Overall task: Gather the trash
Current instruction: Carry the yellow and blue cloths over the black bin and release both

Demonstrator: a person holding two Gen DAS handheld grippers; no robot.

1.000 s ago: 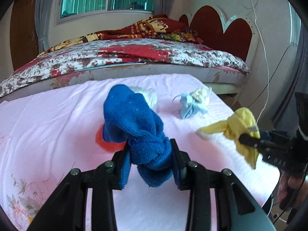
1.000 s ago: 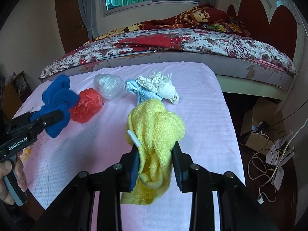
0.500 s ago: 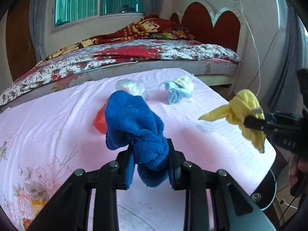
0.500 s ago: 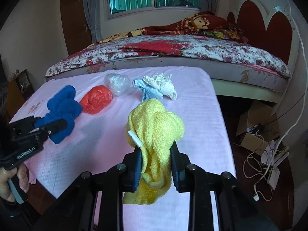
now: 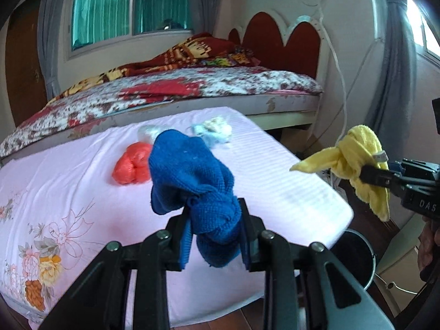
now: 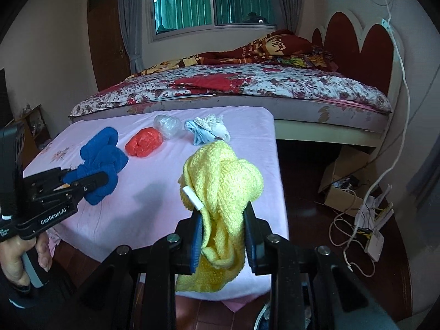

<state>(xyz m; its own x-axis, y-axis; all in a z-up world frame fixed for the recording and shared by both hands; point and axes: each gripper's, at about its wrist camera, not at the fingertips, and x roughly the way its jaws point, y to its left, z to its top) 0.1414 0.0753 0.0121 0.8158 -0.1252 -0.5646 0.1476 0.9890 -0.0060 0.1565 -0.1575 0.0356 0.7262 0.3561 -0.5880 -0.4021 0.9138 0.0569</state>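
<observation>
The left gripper (image 5: 214, 236) is closed on a blue cloth (image 5: 192, 181), and the right gripper (image 6: 222, 236) is closed on a yellow cloth (image 6: 222, 184). Both cloths hang in the air above the near part of the bench (image 6: 154, 203). Compared with one second ago, both grippers have pulled back toward the near edge, so more of the pink cover is visible. Farther on the bench lie a red bag (image 6: 144, 144), a clear bag (image 6: 167, 125) and a pale blue and white bundle (image 6: 206, 130), unchanged. A black bin (image 5: 354, 255) now shows below the right edge.
</observation>
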